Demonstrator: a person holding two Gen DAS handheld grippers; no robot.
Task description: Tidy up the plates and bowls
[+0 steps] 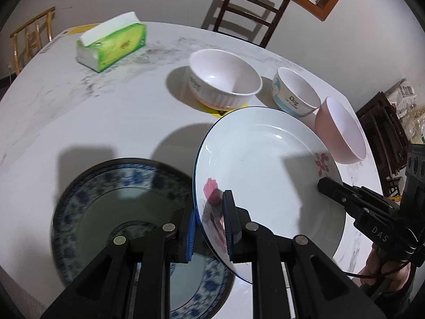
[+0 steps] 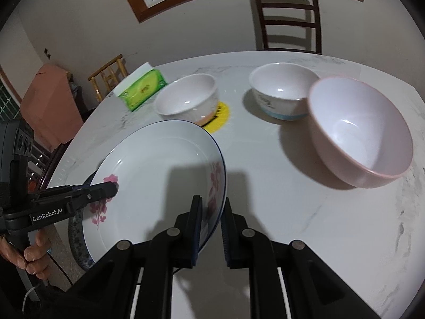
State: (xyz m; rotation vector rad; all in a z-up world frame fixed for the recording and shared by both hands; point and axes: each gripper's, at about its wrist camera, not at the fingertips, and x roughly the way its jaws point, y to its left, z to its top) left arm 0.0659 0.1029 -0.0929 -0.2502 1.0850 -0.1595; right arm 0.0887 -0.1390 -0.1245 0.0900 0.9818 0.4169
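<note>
A white plate with pink flowers (image 1: 265, 164) (image 2: 159, 164) is held above the table, tilted, over a blue-patterned plate (image 1: 114, 207) (image 2: 75, 236). My left gripper (image 1: 208, 223) (image 2: 113, 186) is shut on its left rim. My right gripper (image 2: 212, 218) (image 1: 322, 184) is shut on its right rim. A white ribbed bowl (image 1: 225, 77) (image 2: 186, 98), a white bowl with a blue band (image 1: 296, 90) (image 2: 281, 90) and a pink bowl (image 1: 341, 130) (image 2: 364, 133) stand beyond.
A green tissue pack (image 1: 111, 43) (image 2: 142, 89) lies at the far side of the white marble table (image 1: 93, 111). A yellow sticker (image 2: 221, 114) lies under the ribbed bowl. A dark chair (image 2: 288, 18) stands behind the table.
</note>
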